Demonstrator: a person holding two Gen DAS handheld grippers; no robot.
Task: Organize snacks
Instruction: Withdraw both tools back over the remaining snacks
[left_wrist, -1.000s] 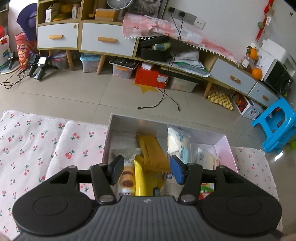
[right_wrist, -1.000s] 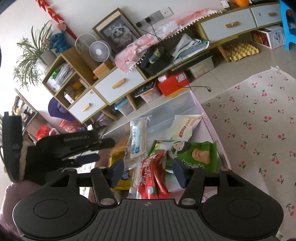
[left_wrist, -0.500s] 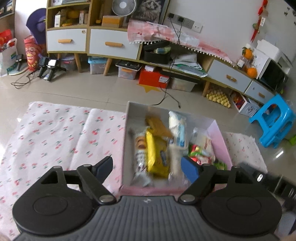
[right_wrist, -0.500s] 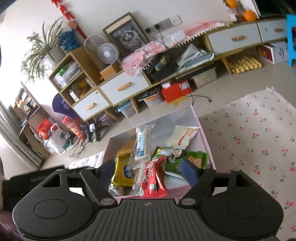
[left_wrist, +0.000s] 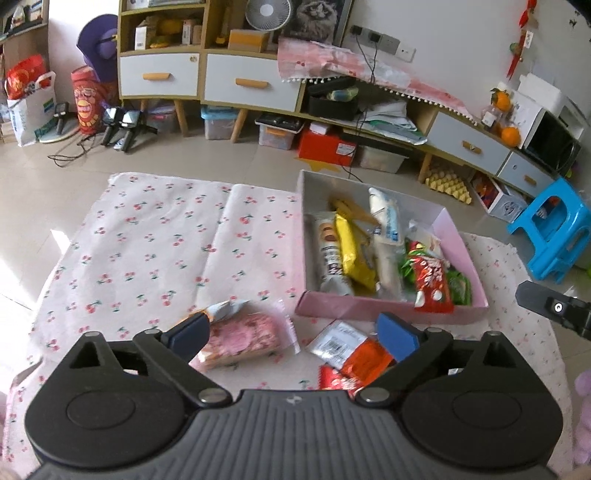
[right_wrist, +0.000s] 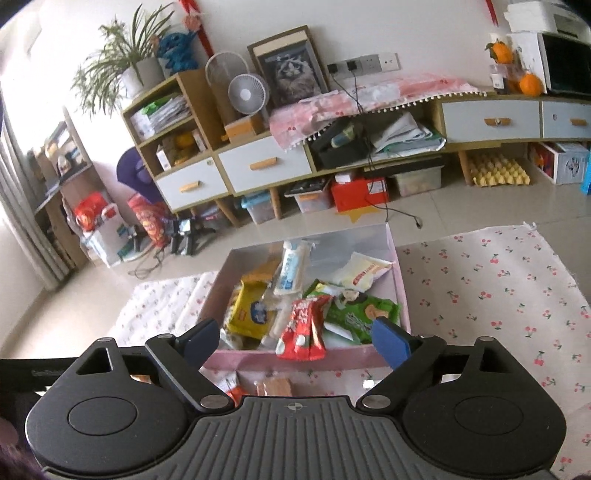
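A pink box (left_wrist: 391, 308) sits on the cherry-print cloth (left_wrist: 155, 251), holding several snack packs: a yellow pack (left_wrist: 352, 253), a white-blue pack (left_wrist: 386, 221), a red pack (left_wrist: 430, 278). On the cloth in front of it lie a pink pack (left_wrist: 245, 338) and an orange-red pack (left_wrist: 356, 360). My left gripper (left_wrist: 293, 334) hangs above these loose packs, its jaws opening wide with nothing gripped. In the right wrist view the box (right_wrist: 295, 360) lies ahead; my right gripper (right_wrist: 293, 341) hovers at its near wall, jaws opening, with the red pack (right_wrist: 303, 330) lying in the box beyond, untouched.
A low cabinet with drawers (left_wrist: 251, 83) runs along the far wall, with bins and a red box (left_wrist: 327, 146) under it. A blue stool (left_wrist: 554, 229) stands right of the cloth. A cable (right_wrist: 391, 210) trails on the tiled floor behind the box.
Both grippers pulled back from the box and opened wide. The left gripper moved toward the near left, bringing the loose packs on the cloth into view. The right gripper rose and rolled level.
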